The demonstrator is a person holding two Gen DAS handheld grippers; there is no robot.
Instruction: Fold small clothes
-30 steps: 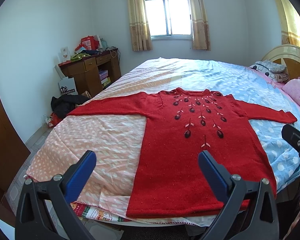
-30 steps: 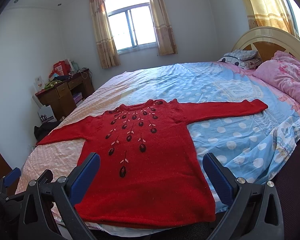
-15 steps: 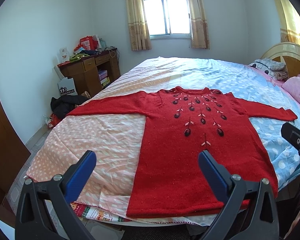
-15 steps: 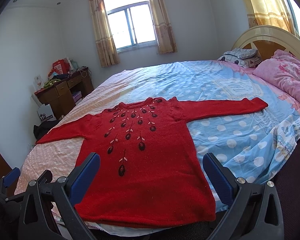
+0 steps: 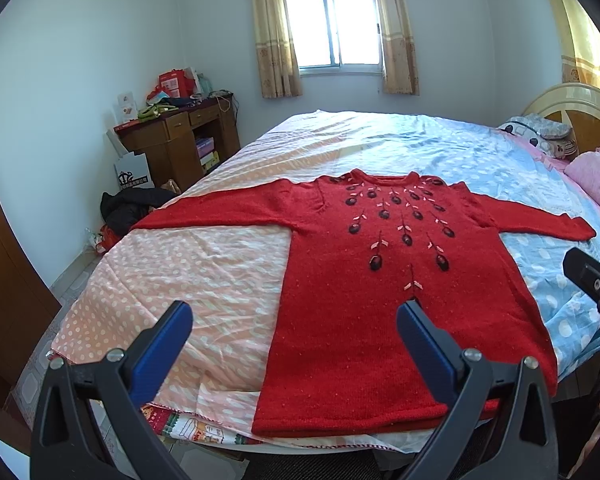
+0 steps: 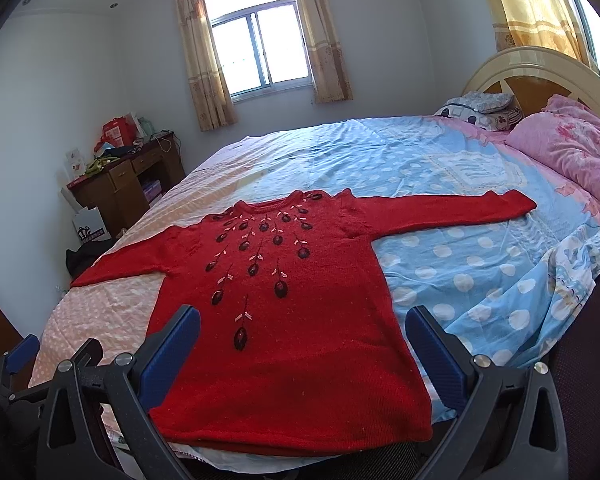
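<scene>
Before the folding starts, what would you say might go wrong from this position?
1. The red knitted sweater has its hem at the bed's near edge; a pull toward the person might drag it off the polka-dot bedsheet.
2. Both sleeves lie far out, so a tool may have to stretch to reach a cuff.
3. The loose, wrinkled sheet could get pinched together with the knit by the open left tool or right tool.

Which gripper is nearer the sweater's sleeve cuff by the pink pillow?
Right. The right gripper hovers over the hem on that side of the red sweater; the left gripper hangs by the opposite edge.
</scene>
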